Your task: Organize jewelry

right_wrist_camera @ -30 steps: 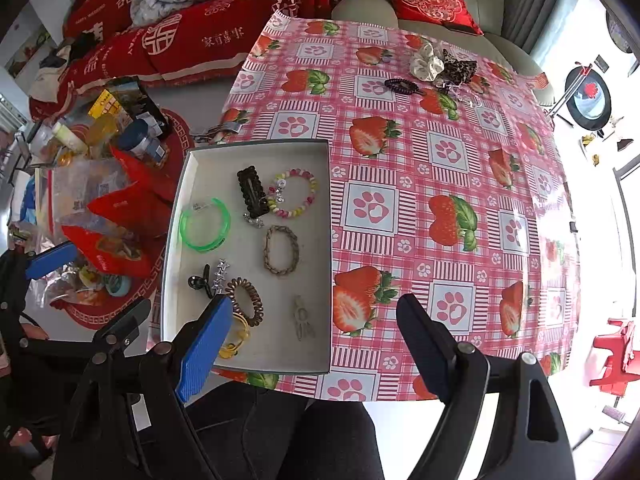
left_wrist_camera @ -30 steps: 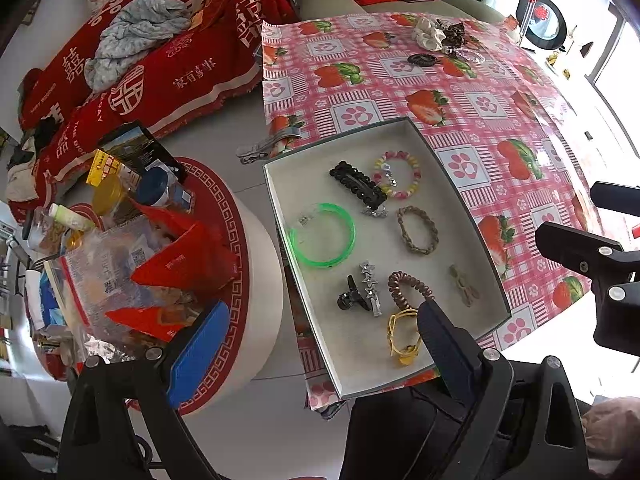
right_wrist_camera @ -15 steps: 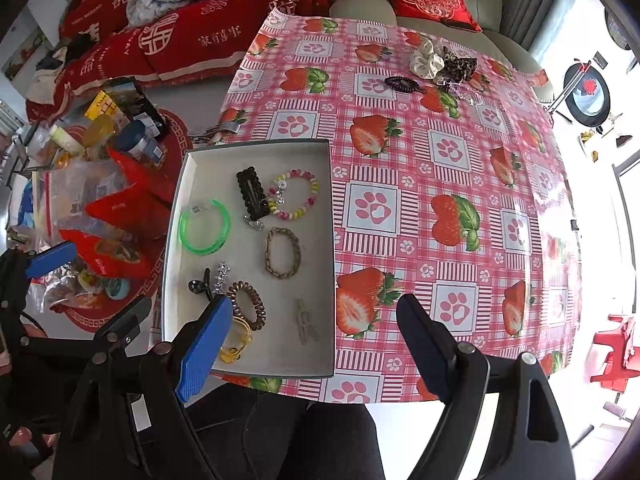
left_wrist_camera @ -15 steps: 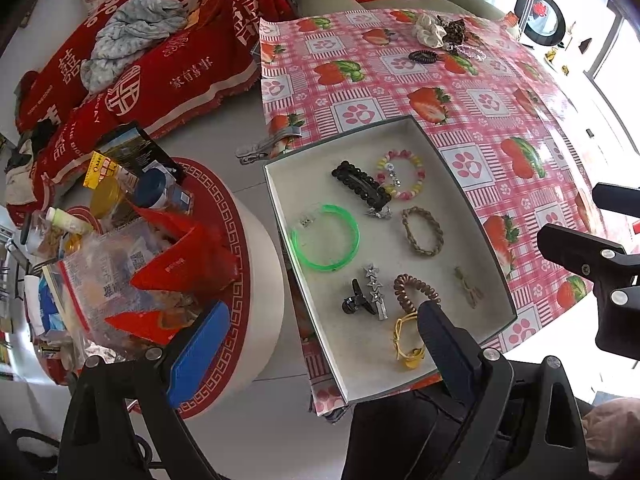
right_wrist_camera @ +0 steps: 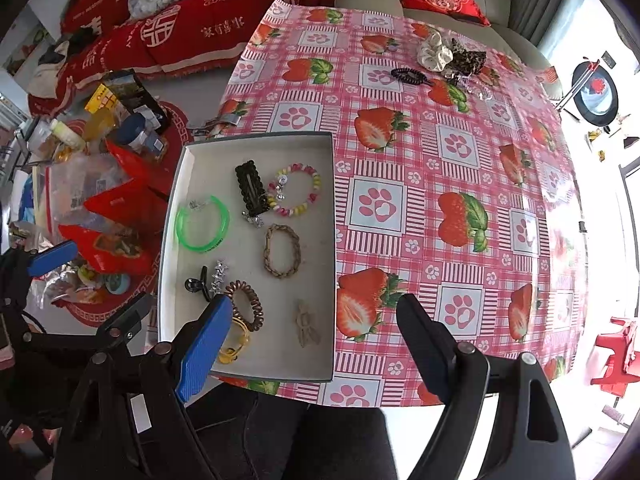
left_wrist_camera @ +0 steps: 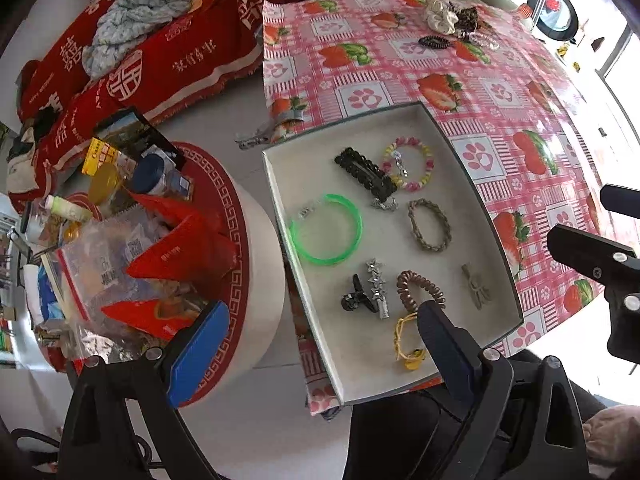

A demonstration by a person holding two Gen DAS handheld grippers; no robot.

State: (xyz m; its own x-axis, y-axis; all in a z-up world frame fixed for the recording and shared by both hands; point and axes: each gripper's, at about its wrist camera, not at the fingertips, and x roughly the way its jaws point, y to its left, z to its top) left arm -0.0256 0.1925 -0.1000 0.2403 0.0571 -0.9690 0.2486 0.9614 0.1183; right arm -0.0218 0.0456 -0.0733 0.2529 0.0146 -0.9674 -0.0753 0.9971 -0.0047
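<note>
Above near table edge, my left gripper (left_wrist_camera: 320, 338) and right gripper (right_wrist_camera: 316, 330) both spread wide, nothing held. Tray (right_wrist_camera: 326, 240) holds sorted pieces; leftovers — scrunchies (right_wrist_camera: 434, 54), black coil tie (right_wrist_camera: 408, 76) — at far edge. Risk: long reach across, arm clips tray overhanging edge — contents spill.

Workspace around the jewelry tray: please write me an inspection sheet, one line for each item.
Surface: table under a pink strawberry-print cloth.
Job's things: grey tray at the table's near left corner, holding a green bangle, black hair clip, beaded bracelet, braided bracelet and smaller clips and coils.
Still outside the tray: white scrunchie, leopard scrunchie, black coil tie at the far side.
Clutter: round side table piled with bottles and red packets.
Grippers: left gripper and right gripper both open, empty.
Cables: nothing seen.
Surroundings: sofa with red cover.
</note>
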